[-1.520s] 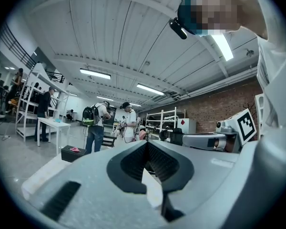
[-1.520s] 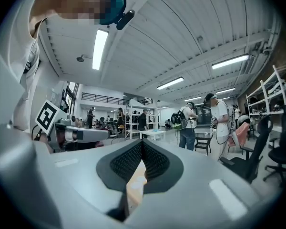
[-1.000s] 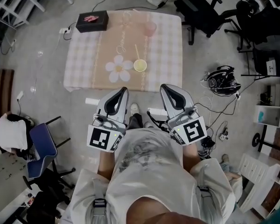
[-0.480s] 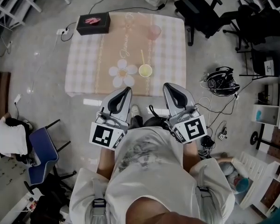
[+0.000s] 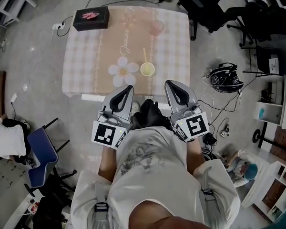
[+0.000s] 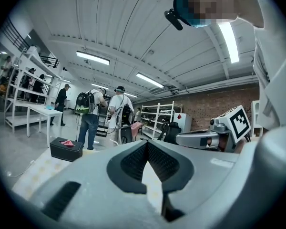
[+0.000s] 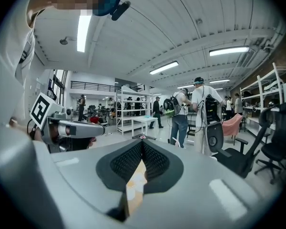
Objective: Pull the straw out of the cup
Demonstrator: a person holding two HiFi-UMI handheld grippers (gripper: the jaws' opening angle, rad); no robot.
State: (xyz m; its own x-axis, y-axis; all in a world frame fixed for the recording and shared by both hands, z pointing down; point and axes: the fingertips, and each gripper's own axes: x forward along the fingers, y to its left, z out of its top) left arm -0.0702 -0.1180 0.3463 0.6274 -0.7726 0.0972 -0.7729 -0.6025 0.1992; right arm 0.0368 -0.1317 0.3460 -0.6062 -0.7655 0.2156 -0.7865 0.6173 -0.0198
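Observation:
A yellow cup (image 5: 147, 69) stands on the checked tablecloth (image 5: 86, 56) near the table's front edge, to the right of a printed flower. A thin straw (image 5: 145, 55) rises out of it and leans toward the far side. My left gripper (image 5: 128, 87) and right gripper (image 5: 169, 83) are held side by side at the table's near edge, short of the cup, which lies between their lines. Both point forward almost level. In the left gripper view the left gripper's (image 6: 146, 142) tips meet with nothing between them. The right gripper's (image 7: 142, 140) tips also touch, empty. Neither gripper view shows the cup.
A black box (image 5: 90, 18) with something pink on it sits at the table's far left corner, and a pink cup (image 5: 156, 27) stands far right of centre. Office chairs (image 5: 205, 6), cables and headphones (image 5: 224, 80) lie right of the table. A blue chair (image 5: 40, 149) is at left. People stand beyond.
The person has stepped toward the table. Both grippers have come forward and lower together, so their tips now reach the table's near edge. Both stayed shut.

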